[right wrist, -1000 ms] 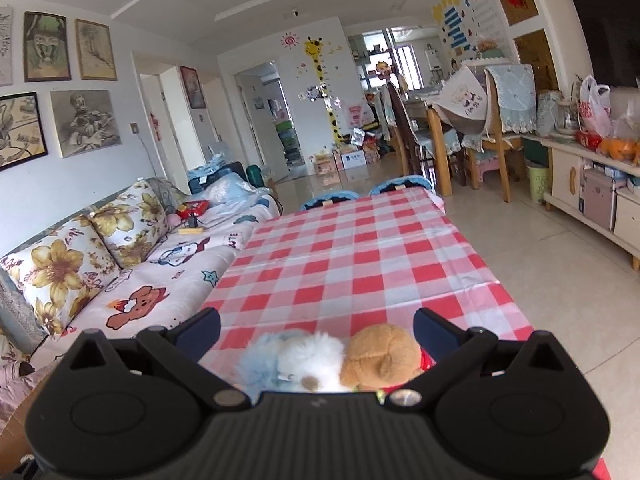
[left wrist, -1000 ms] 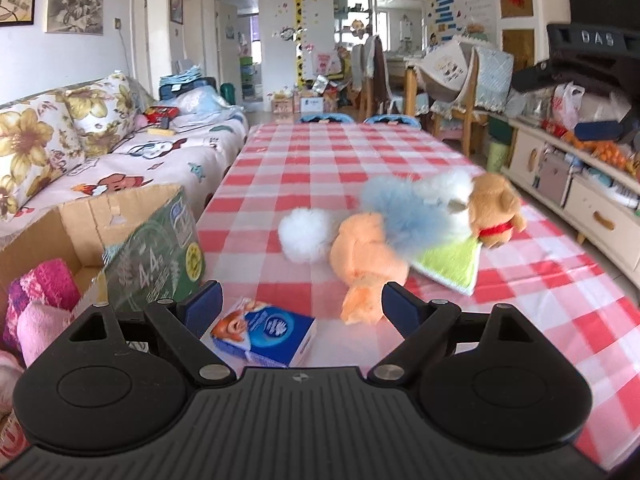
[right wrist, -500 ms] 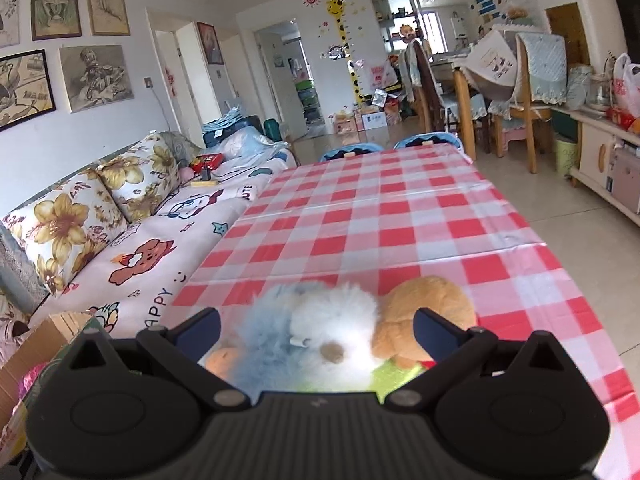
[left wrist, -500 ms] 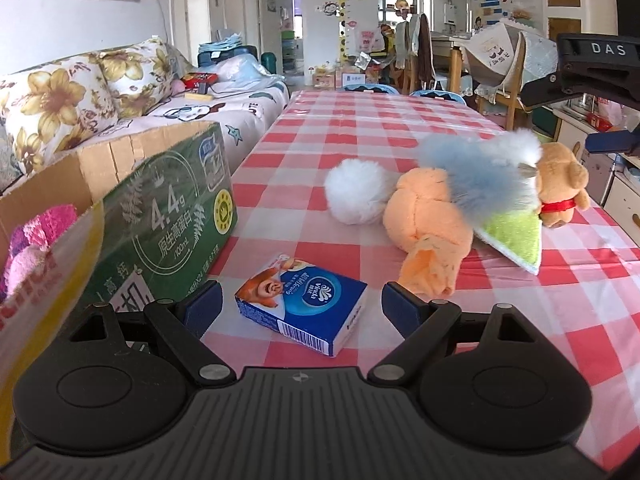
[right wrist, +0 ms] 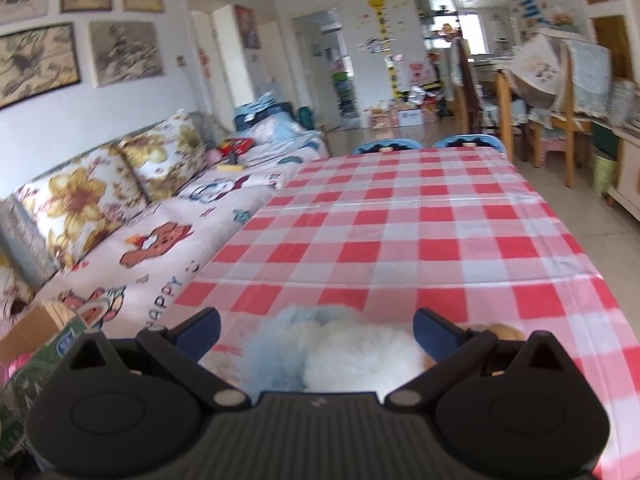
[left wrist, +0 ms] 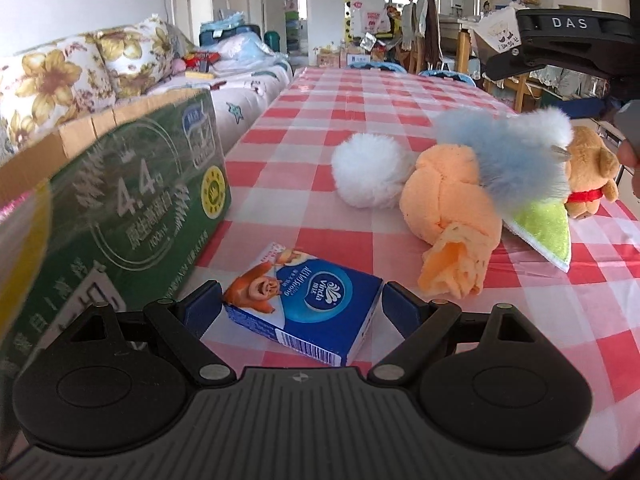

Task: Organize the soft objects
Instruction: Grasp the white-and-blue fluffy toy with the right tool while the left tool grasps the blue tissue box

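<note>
— Where is the left gripper [left wrist: 301, 305] at this moment?

— It sits low over the desk [left wrist: 384, 96], almost level, with its jaws spread wide. The blue tissue pack [left wrist: 306, 301] lies on the checked cloth between the two fingers, and they do not press it. The green carton box [left wrist: 120, 200] stands just beside, on the left.

— And the right gripper [right wrist: 316, 330]?

— It hangs above the heap of soft toys, also wide open, holding nothing. The blue-and-white fluffy toy [right wrist: 332, 348] is directly under it. From the left view I see the orange plush [left wrist: 452, 208], the white pompom [left wrist: 368, 172] and the small brown bear [left wrist: 588, 172] all touching in one pile.
</note>
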Demonstrator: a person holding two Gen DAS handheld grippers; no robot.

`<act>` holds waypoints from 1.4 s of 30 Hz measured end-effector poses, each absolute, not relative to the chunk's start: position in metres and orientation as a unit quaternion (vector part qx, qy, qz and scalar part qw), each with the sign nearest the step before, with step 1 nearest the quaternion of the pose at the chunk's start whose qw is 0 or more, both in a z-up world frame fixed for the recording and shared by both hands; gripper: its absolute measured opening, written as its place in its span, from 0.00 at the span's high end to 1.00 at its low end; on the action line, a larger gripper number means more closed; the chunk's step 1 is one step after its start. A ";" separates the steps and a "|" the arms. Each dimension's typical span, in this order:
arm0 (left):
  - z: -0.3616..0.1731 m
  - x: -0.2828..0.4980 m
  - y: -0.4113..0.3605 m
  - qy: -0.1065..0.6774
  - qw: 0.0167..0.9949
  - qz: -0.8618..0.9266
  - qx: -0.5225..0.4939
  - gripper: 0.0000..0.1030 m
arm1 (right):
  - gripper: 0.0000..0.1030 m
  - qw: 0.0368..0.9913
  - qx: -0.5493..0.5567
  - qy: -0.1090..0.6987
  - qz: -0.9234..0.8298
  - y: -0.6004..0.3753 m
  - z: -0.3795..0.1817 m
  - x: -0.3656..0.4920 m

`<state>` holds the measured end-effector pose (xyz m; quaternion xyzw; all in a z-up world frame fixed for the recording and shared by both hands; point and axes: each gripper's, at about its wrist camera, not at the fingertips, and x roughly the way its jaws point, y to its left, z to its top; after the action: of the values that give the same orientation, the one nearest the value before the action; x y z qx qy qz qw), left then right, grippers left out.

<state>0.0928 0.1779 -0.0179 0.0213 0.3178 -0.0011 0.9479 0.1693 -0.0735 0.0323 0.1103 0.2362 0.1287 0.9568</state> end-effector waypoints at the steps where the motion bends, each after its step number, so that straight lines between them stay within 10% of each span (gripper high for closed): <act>1: -0.018 0.093 0.178 0.320 0.947 -0.001 0.020 0.00 | 0.01 0.957 0.102 0.237 0.131 -0.071 0.031 0.172; 32: -0.021 0.107 0.174 0.332 0.942 -0.041 0.018 0.00 | 0.03 0.892 0.026 0.318 0.321 -0.053 -0.012 0.176; 42: -0.022 0.108 0.174 0.328 0.943 -0.055 0.022 0.00 | 0.38 0.878 0.079 0.328 0.341 -0.075 -0.021 0.180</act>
<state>0.1076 0.1744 -0.0225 0.0221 0.3277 -0.0549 0.9429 0.1801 -0.0749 -0.0209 0.0790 0.3279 0.3406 0.8776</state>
